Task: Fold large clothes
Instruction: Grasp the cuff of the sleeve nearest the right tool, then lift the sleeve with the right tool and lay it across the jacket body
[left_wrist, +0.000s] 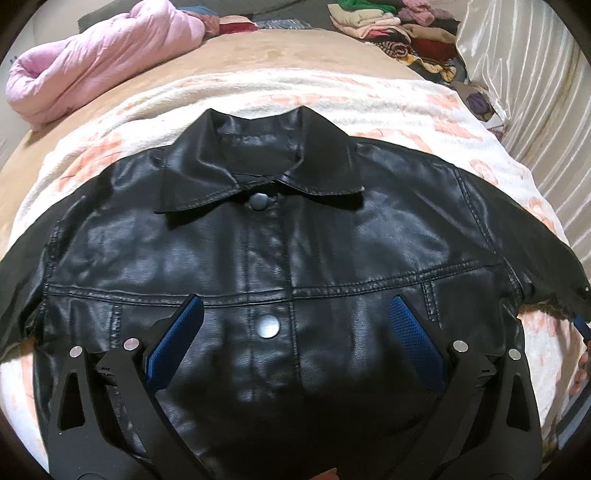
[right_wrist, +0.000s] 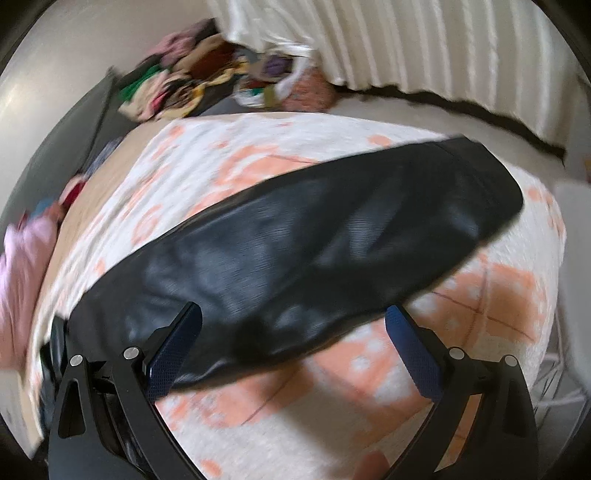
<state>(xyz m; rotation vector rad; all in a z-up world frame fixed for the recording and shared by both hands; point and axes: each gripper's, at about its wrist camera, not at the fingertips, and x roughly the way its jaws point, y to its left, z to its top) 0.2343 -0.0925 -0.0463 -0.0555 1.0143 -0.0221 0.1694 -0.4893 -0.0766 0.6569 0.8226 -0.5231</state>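
Note:
A black leather jacket (left_wrist: 295, 240) lies flat, front up, on a white blanket with orange flowers (left_wrist: 258, 96), collar at the far side, snap buttons shut. My left gripper (left_wrist: 295, 314) is open and empty, hovering over the jacket's chest around the lower snap button (left_wrist: 268, 325). In the right wrist view the jacket's right sleeve (right_wrist: 314, 251) stretches diagonally across the blanket (right_wrist: 295, 398). My right gripper (right_wrist: 295, 321) is open and empty, just above the sleeve's near edge. The right wrist view is blurred by motion.
A pink quilt (left_wrist: 96, 62) lies at the far left of the bed. A pile of mixed clothes (left_wrist: 399, 33) sits at the far right, also in the right wrist view (right_wrist: 192, 81). White curtains (left_wrist: 524, 92) hang on the right.

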